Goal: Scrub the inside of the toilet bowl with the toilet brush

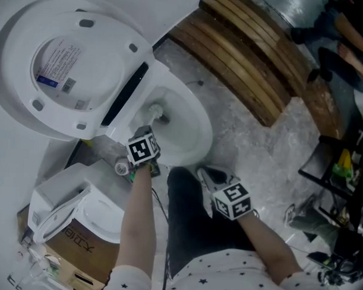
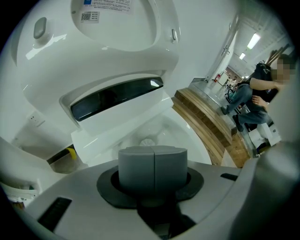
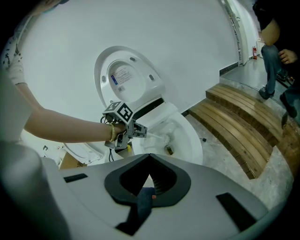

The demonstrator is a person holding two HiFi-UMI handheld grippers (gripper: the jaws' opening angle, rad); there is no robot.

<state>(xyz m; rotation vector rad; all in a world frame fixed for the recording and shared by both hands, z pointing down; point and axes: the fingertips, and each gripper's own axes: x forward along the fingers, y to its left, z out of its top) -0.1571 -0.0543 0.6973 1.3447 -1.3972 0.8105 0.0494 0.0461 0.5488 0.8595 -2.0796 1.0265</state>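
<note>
The white toilet bowl (image 1: 199, 135) stands open with its lid (image 1: 59, 66) tipped back against the wall. My left gripper (image 1: 148, 131) hangs over the bowl's near rim, shut on the toilet brush handle, and the brush head (image 1: 154, 114) sits low inside the bowl near the drain. In the left gripper view the grey pads (image 2: 153, 164) meet, with the brush head (image 2: 149, 140) beyond them. The right gripper view shows the left gripper (image 3: 136, 131) and the brush (image 3: 161, 138) reaching into the bowl. My right gripper (image 1: 203, 174) (image 3: 150, 180) hovers in front of the bowl, open and holding nothing.
Curved wooden steps (image 1: 244, 60) run behind and right of the toilet. A spare white toilet part (image 1: 78, 206) rests on a cardboard box (image 1: 77, 251) at the lower left. A black rack (image 1: 341, 171) stands at the right, and a seated person's legs (image 1: 345, 40) show beyond the steps.
</note>
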